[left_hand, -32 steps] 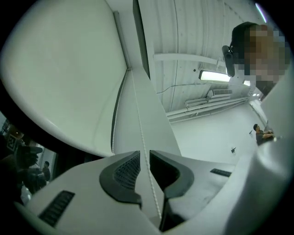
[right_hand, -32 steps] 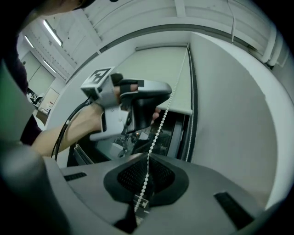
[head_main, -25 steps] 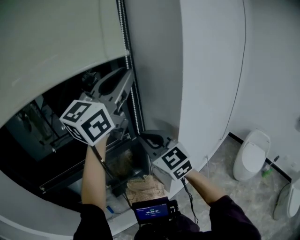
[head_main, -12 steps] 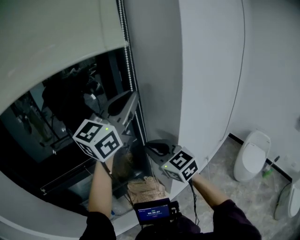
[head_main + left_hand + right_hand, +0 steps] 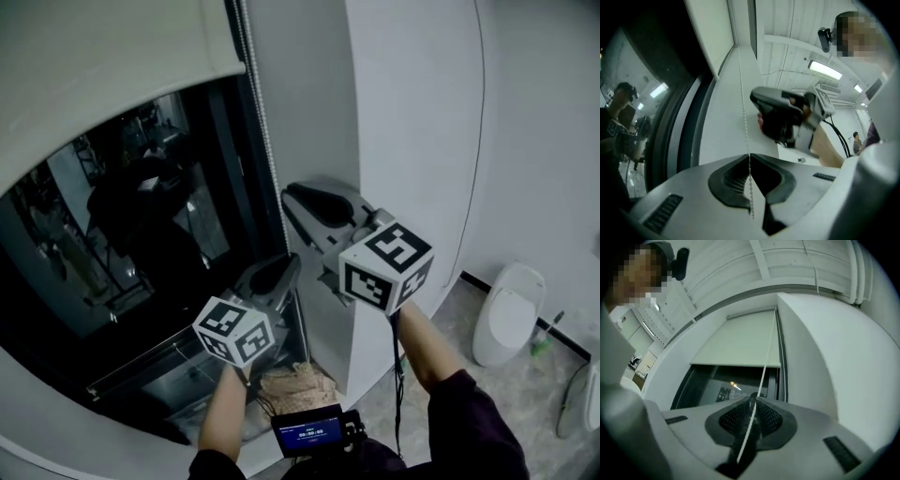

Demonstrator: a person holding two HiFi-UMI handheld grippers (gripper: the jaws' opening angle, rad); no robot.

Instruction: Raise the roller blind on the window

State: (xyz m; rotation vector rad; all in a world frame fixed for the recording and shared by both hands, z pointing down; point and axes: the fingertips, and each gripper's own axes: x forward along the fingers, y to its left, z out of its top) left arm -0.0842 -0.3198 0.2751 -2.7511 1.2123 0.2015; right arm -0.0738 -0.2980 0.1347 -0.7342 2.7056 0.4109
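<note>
The pale roller blind (image 5: 103, 75) covers the top of the dark window (image 5: 141, 206). Its bead chain (image 5: 258, 103) hangs down the window's right side. My left gripper (image 5: 286, 265) is low on the chain and shut on it; in the left gripper view the beads (image 5: 744, 108) run straight into the closed jaws (image 5: 750, 157). My right gripper (image 5: 292, 199) is higher up, just above the left one. In the right gripper view the blind (image 5: 740, 341) hangs overhead, and a strand of chain (image 5: 766, 362) passes between that gripper's closed jaws (image 5: 753, 400).
A white wall pier (image 5: 412, 141) stands right of the window. On the floor at right is a white rounded unit (image 5: 506, 314). A beige bundle (image 5: 292, 384) lies below the sill, and a small lit screen (image 5: 307, 431) sits at my chest.
The left gripper has come down along the chain, and the blind's lower edge has risen. The right gripper has moved up from below the left one to above it.
</note>
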